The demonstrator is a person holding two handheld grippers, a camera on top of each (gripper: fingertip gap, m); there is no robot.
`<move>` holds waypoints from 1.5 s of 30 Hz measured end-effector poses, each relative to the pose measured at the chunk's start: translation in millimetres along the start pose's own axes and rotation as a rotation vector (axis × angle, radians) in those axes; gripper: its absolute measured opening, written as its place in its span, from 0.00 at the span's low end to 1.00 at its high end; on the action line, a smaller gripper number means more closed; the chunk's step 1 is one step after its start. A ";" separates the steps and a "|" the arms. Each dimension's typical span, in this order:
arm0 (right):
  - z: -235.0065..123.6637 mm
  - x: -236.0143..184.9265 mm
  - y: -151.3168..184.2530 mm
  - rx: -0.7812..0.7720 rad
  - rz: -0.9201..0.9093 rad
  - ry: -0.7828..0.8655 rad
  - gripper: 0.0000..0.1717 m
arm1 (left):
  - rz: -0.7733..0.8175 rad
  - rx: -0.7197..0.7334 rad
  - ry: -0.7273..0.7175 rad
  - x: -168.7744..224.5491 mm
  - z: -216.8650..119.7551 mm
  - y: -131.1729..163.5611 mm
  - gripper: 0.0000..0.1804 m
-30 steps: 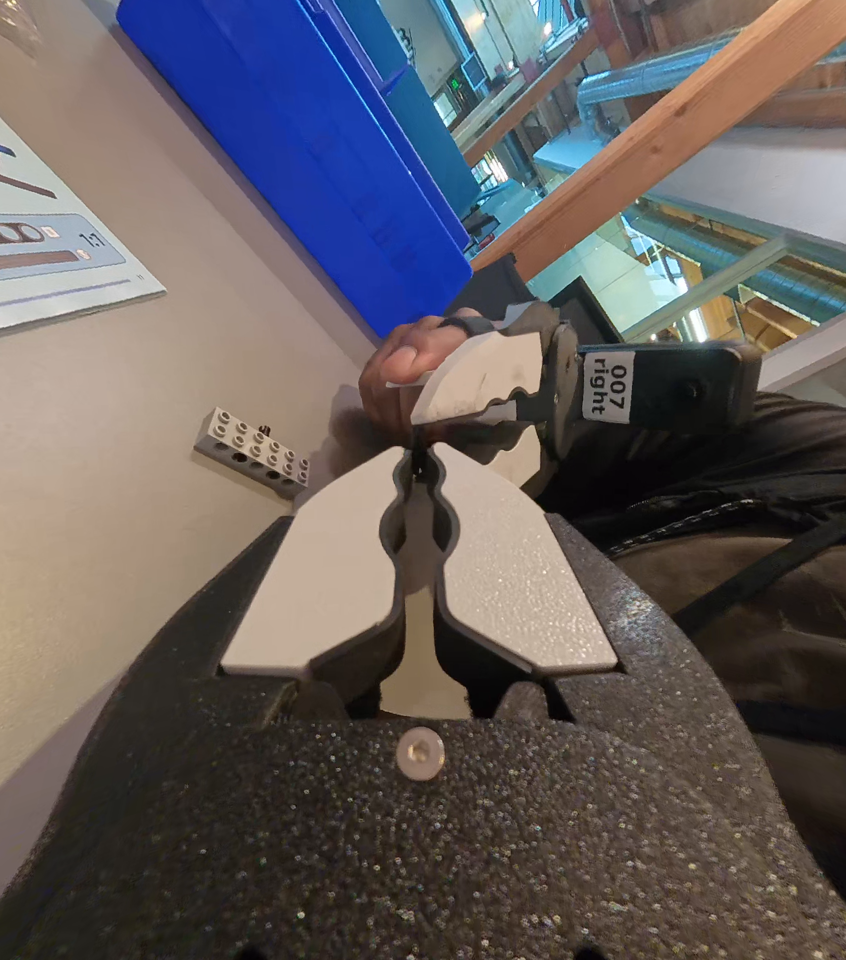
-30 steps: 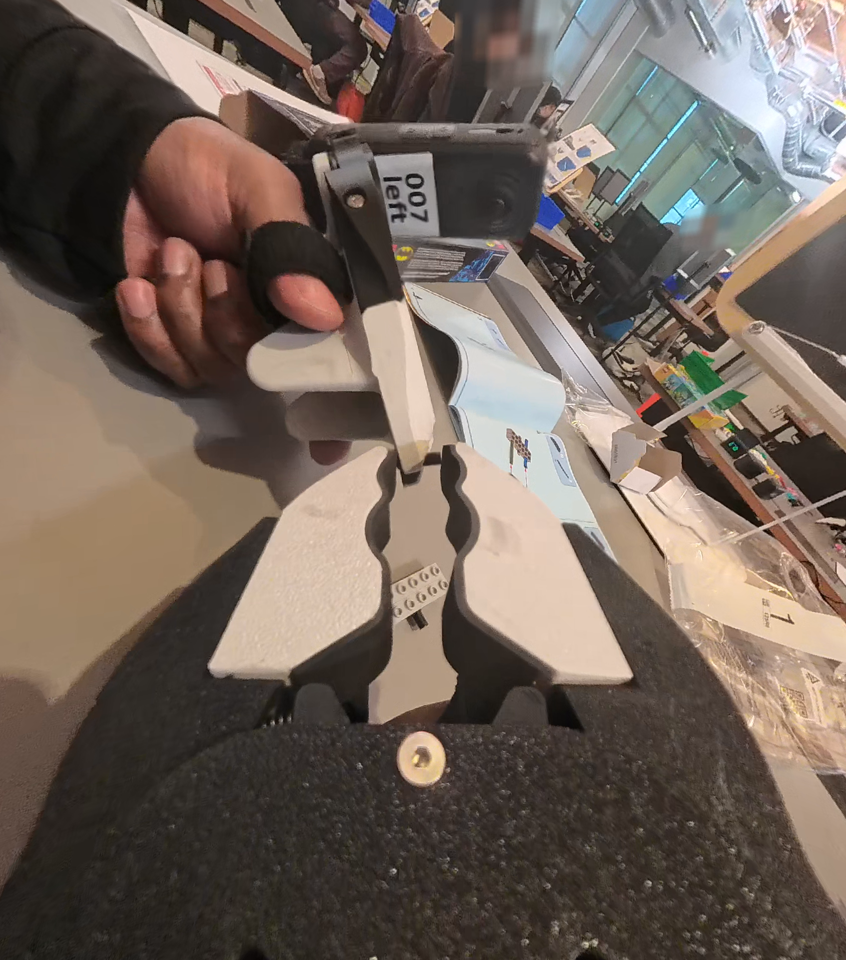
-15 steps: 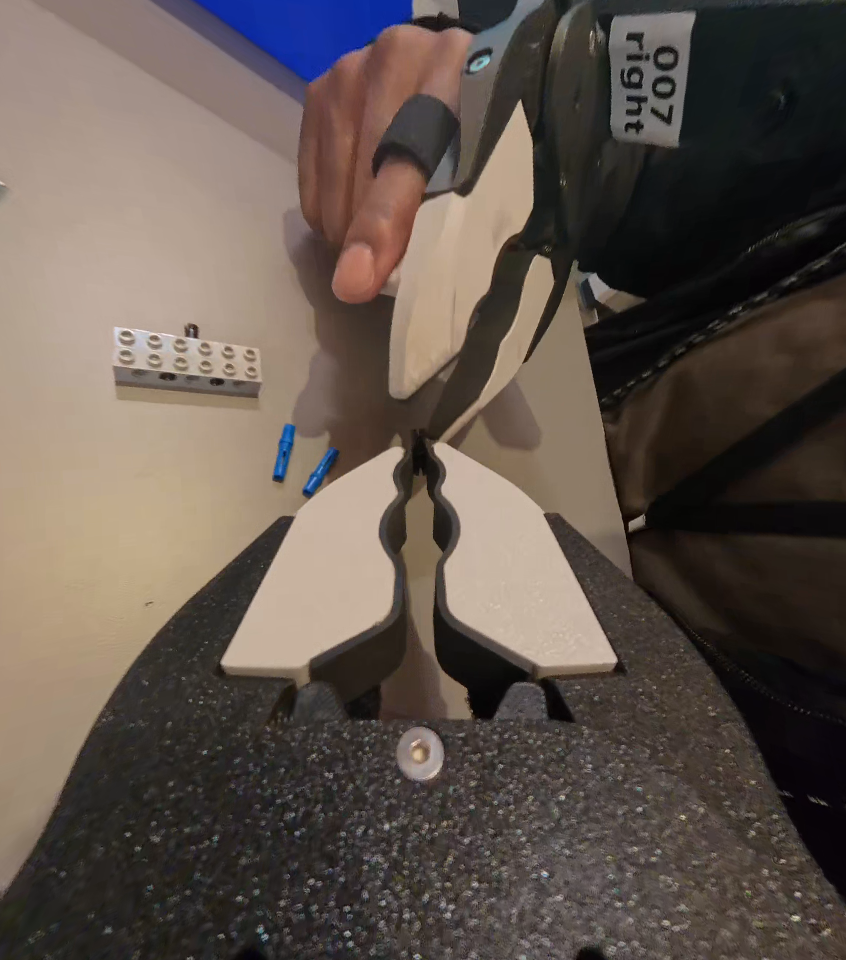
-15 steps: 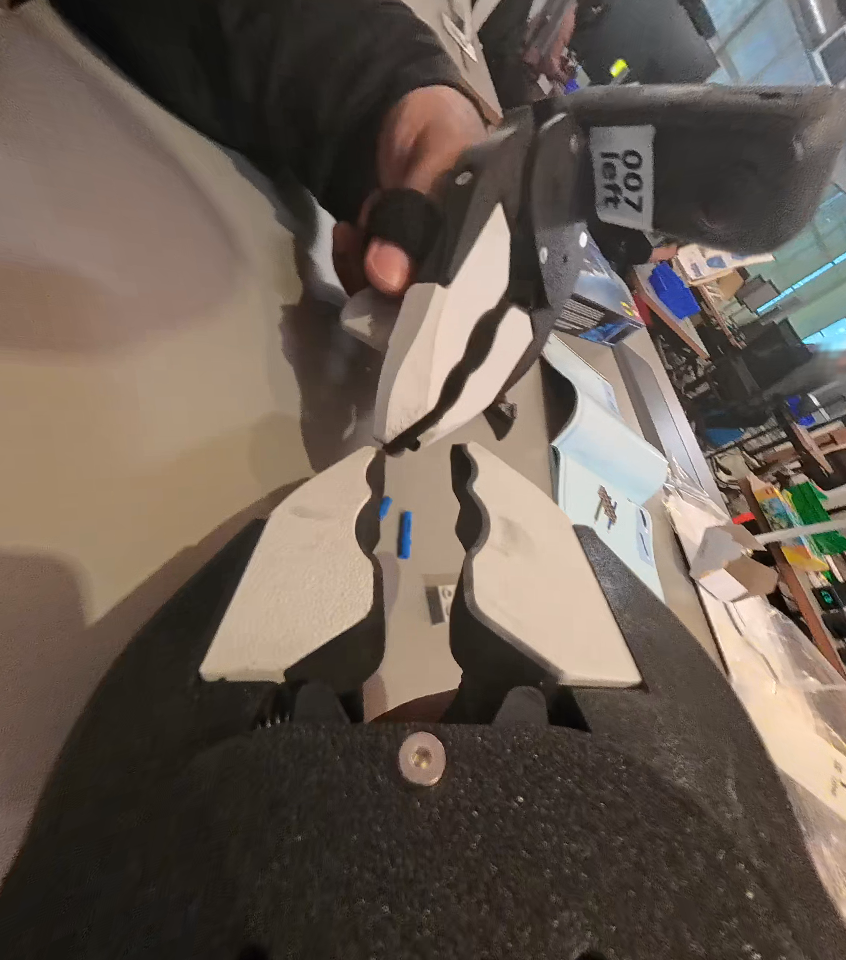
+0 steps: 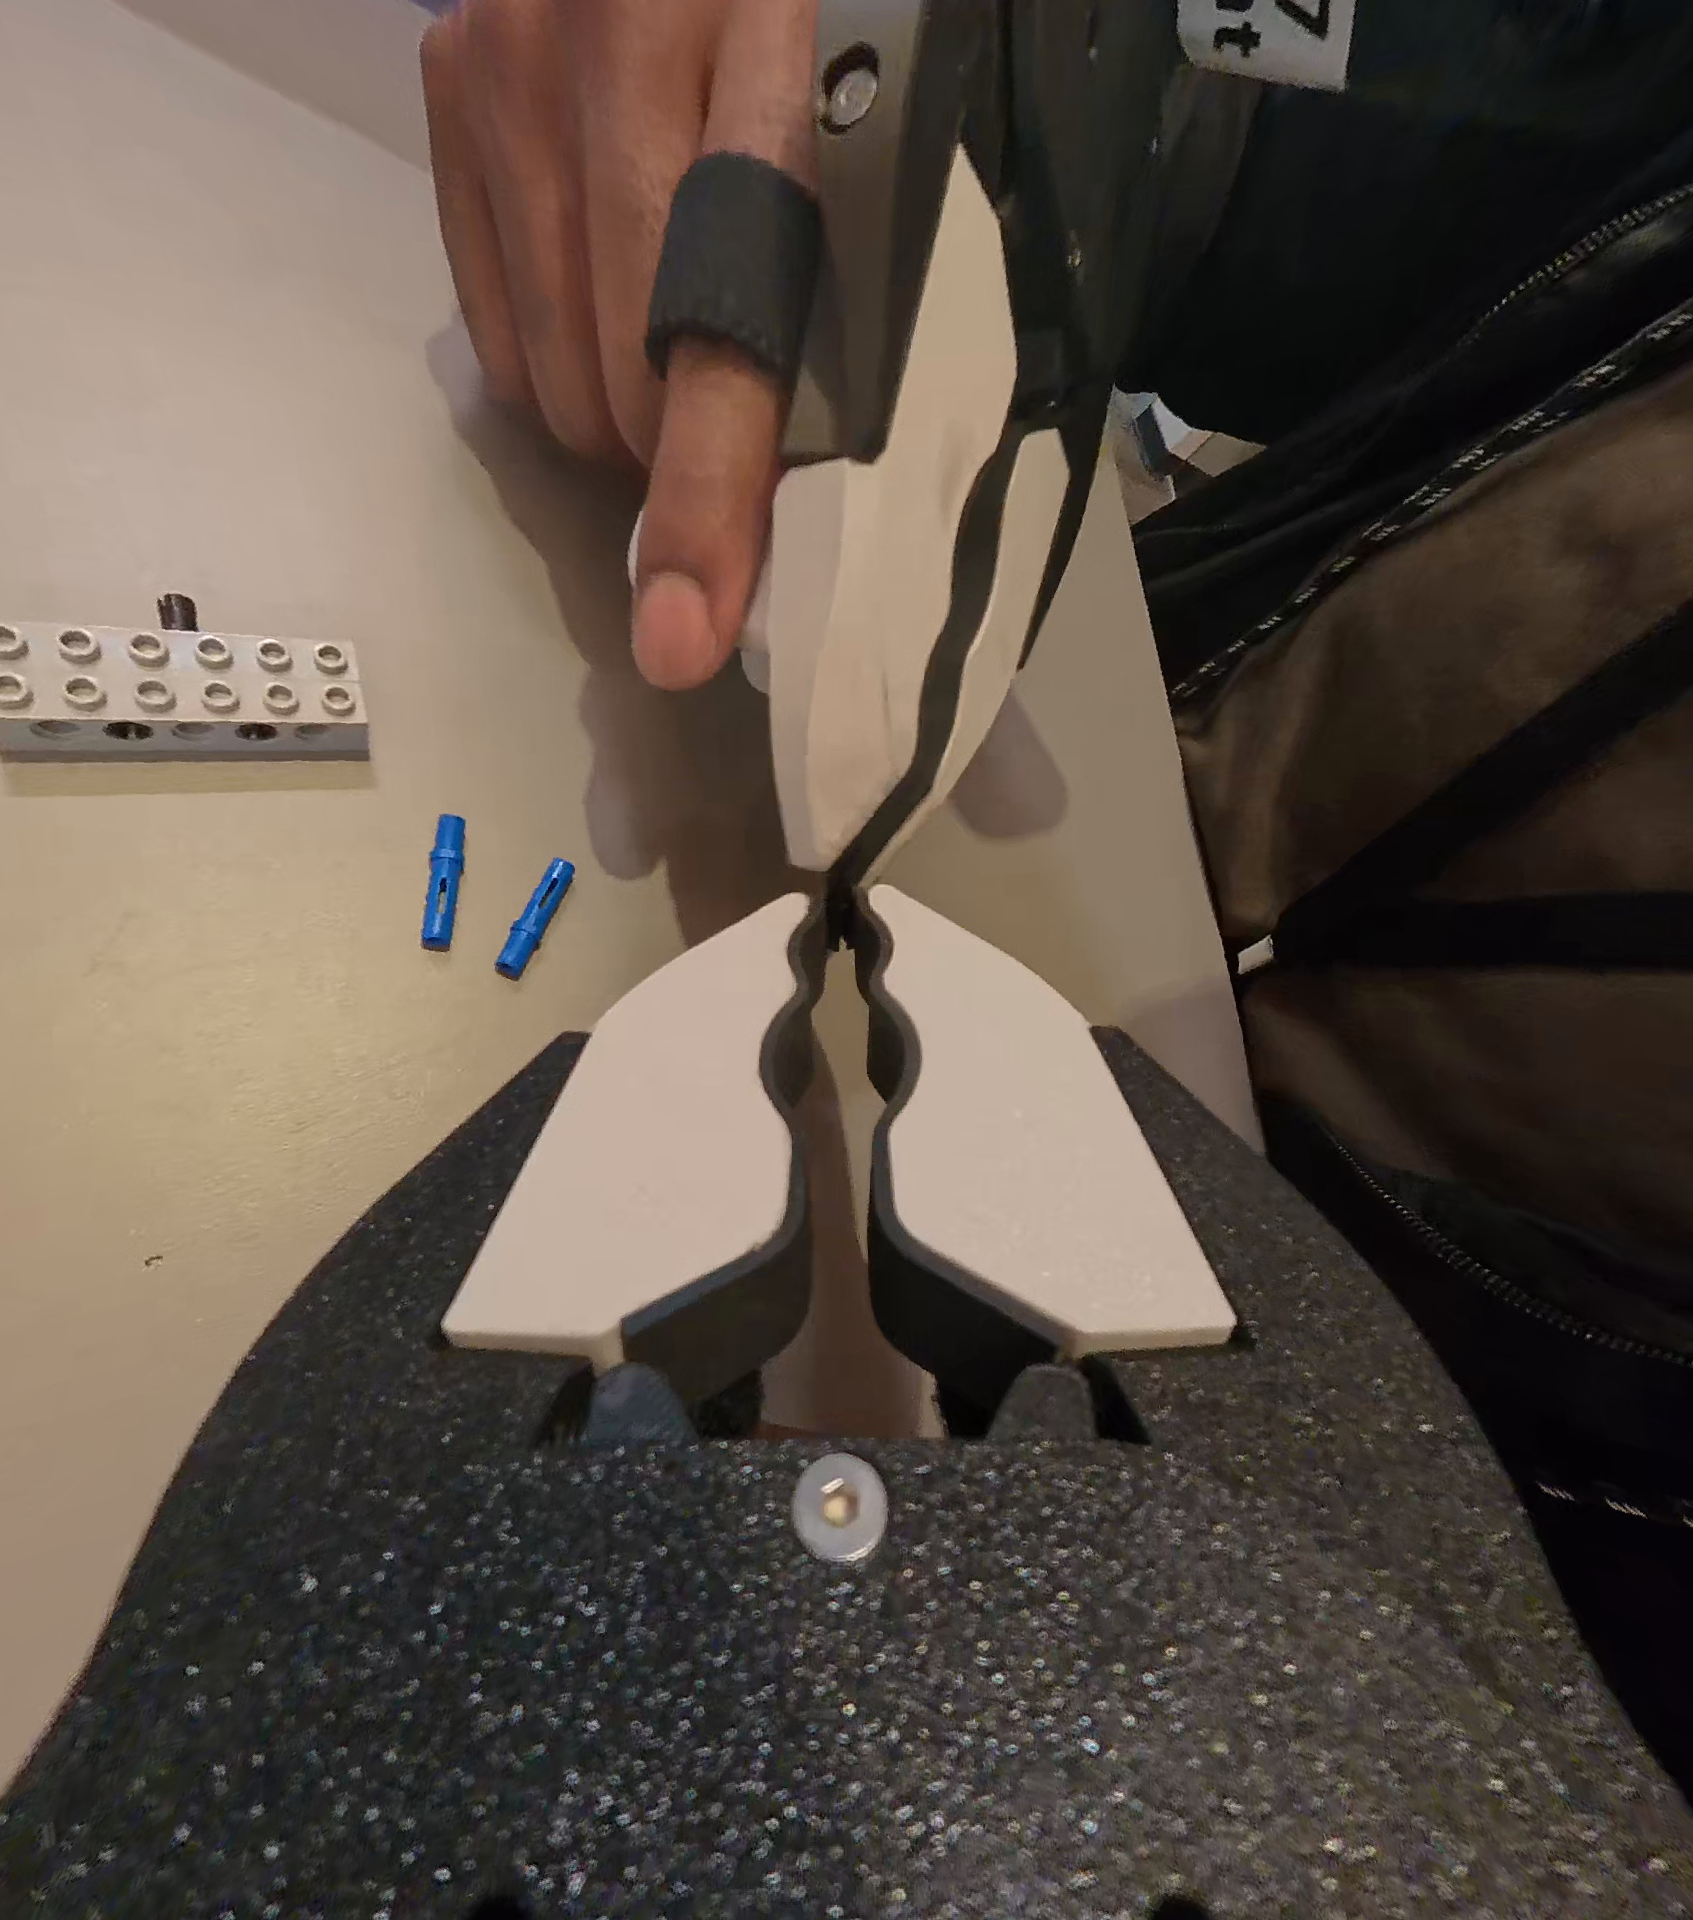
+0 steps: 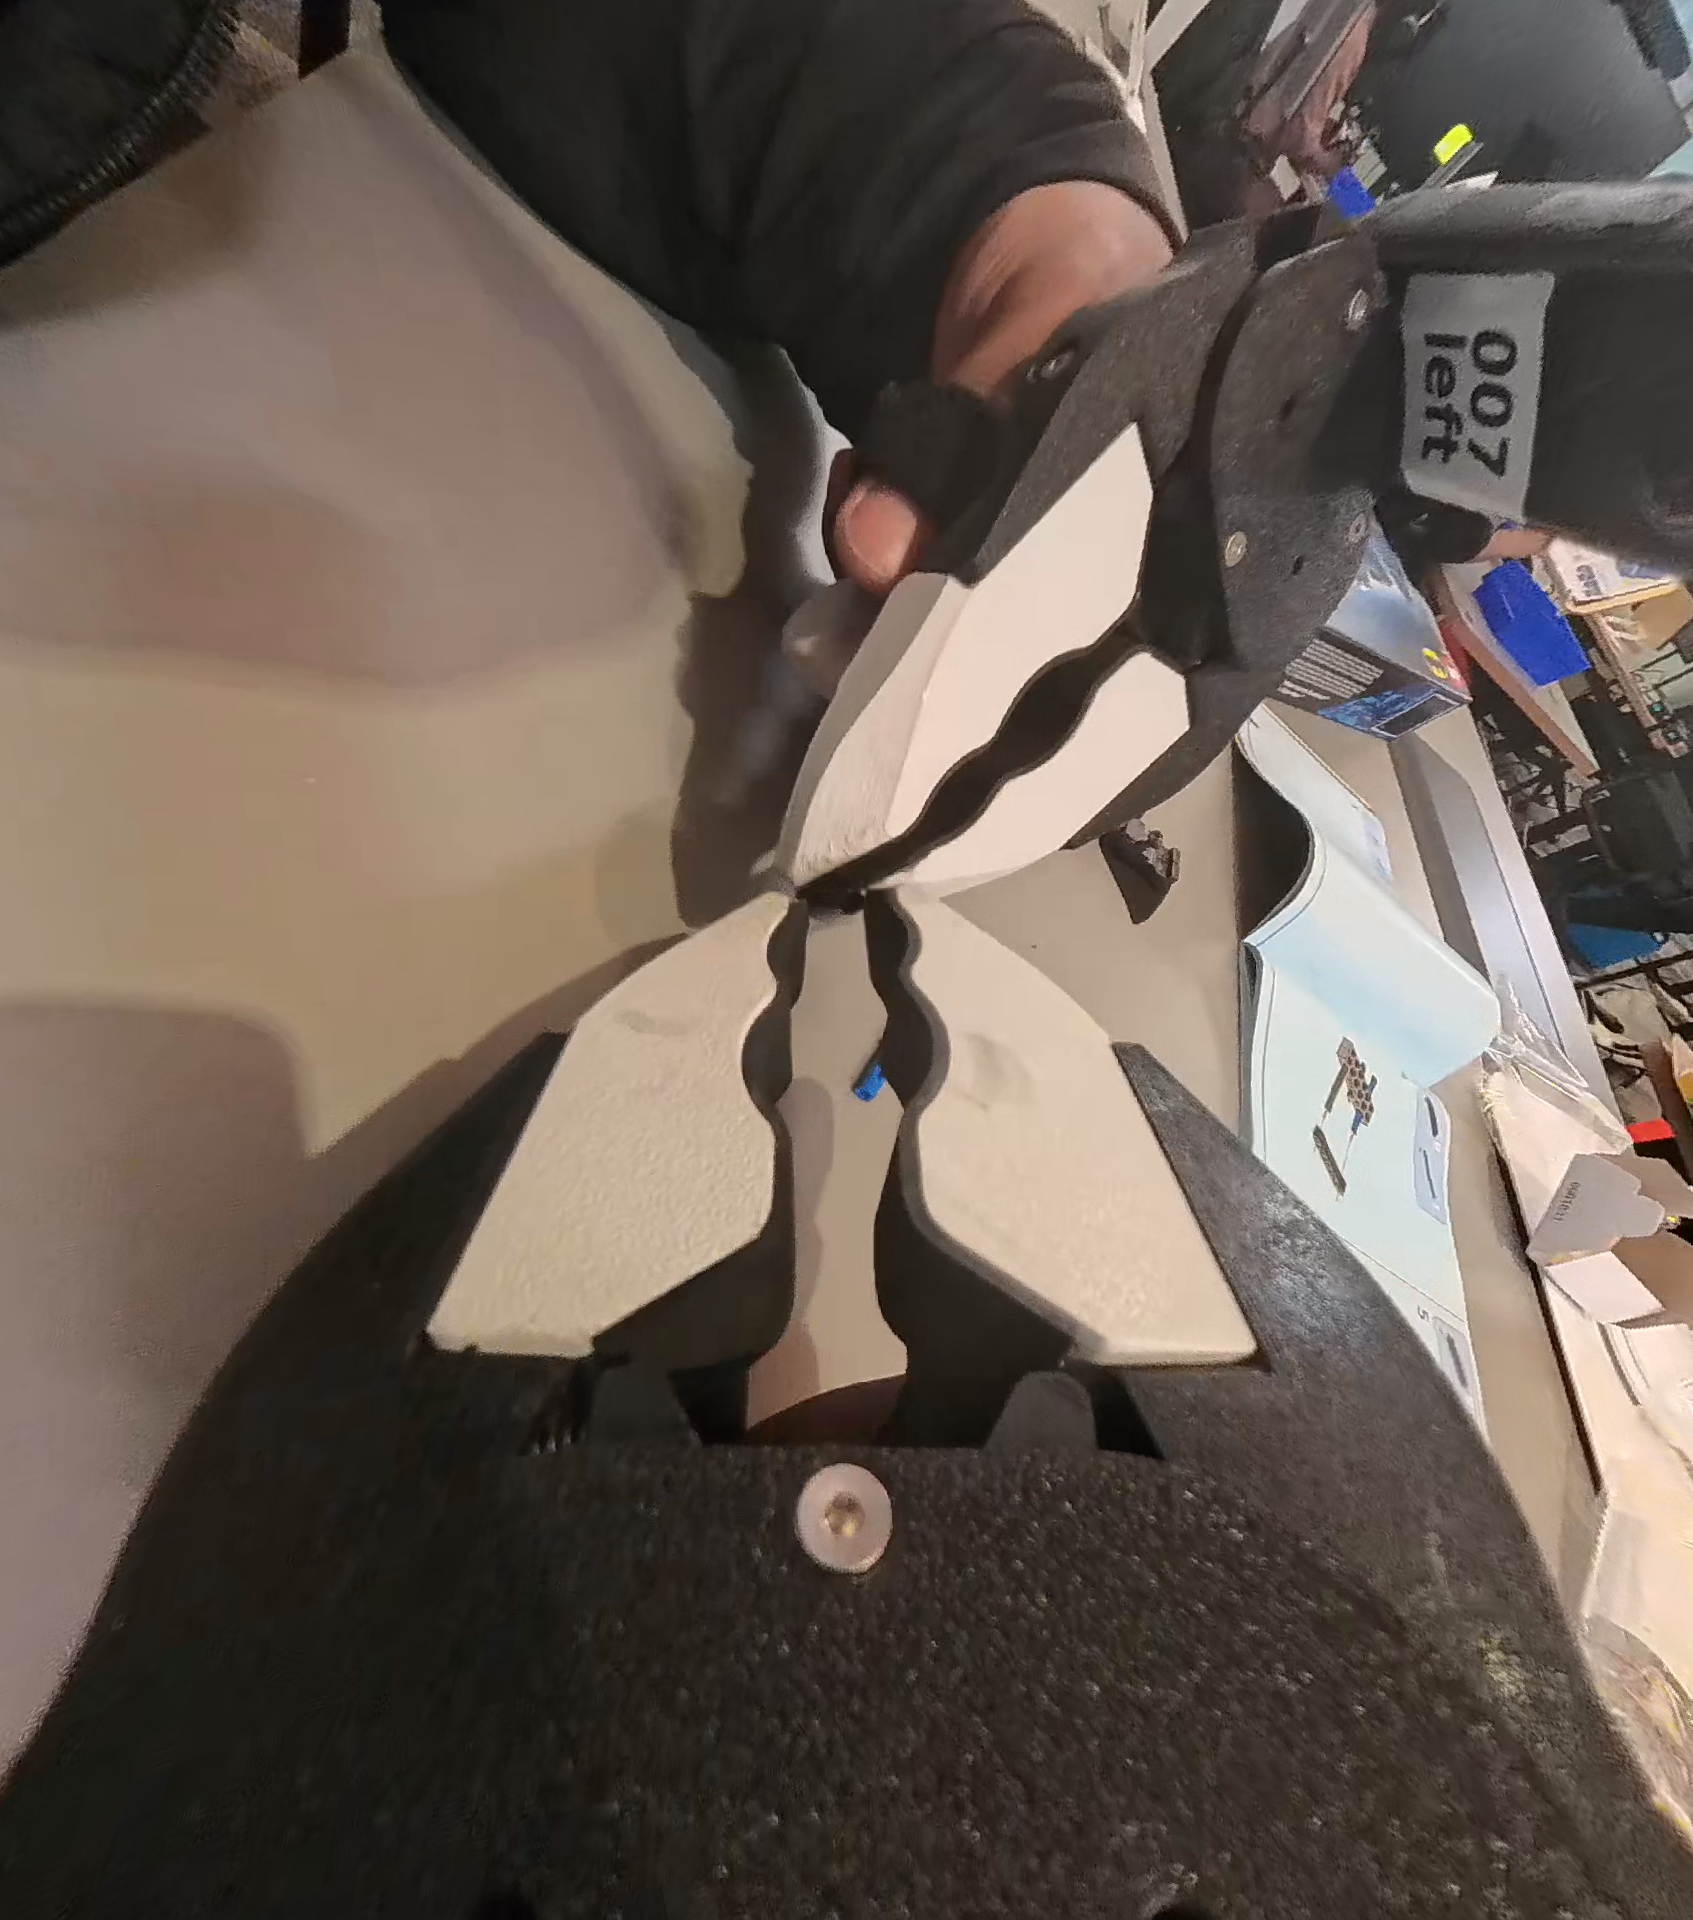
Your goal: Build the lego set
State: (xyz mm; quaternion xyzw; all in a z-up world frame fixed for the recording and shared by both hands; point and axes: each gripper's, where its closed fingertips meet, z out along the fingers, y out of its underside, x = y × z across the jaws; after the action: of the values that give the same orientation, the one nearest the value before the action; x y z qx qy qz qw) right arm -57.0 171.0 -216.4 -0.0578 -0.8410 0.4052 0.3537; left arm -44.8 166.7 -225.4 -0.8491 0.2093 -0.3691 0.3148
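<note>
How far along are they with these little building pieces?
Done: the grey studded brick already has a dark pin poking from it. In hand: the left claw pinches a small black piece, and the right claw meets it tip to tip. Untouched: two blue pins lie loose on the table.

A second ago the left tongs (image 5: 838, 914) looked out across the bench (image 5: 146, 1091) toward blue bins and the ceiling; they have since tipped down over the bench, so the grey studded brick (image 5: 167, 686) has slid to the far left and two blue pins (image 5: 494, 899) have come into sight. The right tongs (image 6: 834, 906), which widened midway, have narrowed again, tip to tip with the left tongs, which pinch a small dark piece (image 5: 838, 920).
</note>
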 end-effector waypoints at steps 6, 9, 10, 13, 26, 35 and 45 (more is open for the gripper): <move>1.7 -4.2 -0.8 0.003 -0.002 -0.015 0.04 | 0.000 -0.013 0.031 3.8 3.2 2.7 0.02; 2.1 -5.9 -0.6 0.003 -0.008 -0.024 0.03 | 0.003 -0.020 0.034 4.5 4.9 4.2 0.02; 1.6 -4.4 0.3 0.002 -0.009 -0.018 0.03 | -0.002 -0.011 0.031 3.3 4.5 3.0 0.03; -1.0 5.4 1.3 0.011 0.035 0.016 0.03 | -0.017 0.050 0.023 -0.5 -0.8 -5.3 0.03; -19.2 65.9 8.9 0.098 0.470 0.231 0.03 | 0.287 0.499 -0.284 -30.0 -54.1 -59.8 0.11; -20.5 66.6 -1.4 0.191 0.594 0.184 0.03 | 0.489 0.489 -0.391 -22.8 -47.3 -63.0 0.08; -20.2 62.8 -6.5 0.223 0.619 0.140 0.03 | 0.612 0.499 -0.446 -17.0 -45.0 -64.7 0.05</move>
State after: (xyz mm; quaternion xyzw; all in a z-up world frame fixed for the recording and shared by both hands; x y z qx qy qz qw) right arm -89.4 203.6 -168.7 -0.2989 -0.7078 0.5781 0.2748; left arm -81.9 205.9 -165.4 -0.7052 0.2824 -0.1063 0.6416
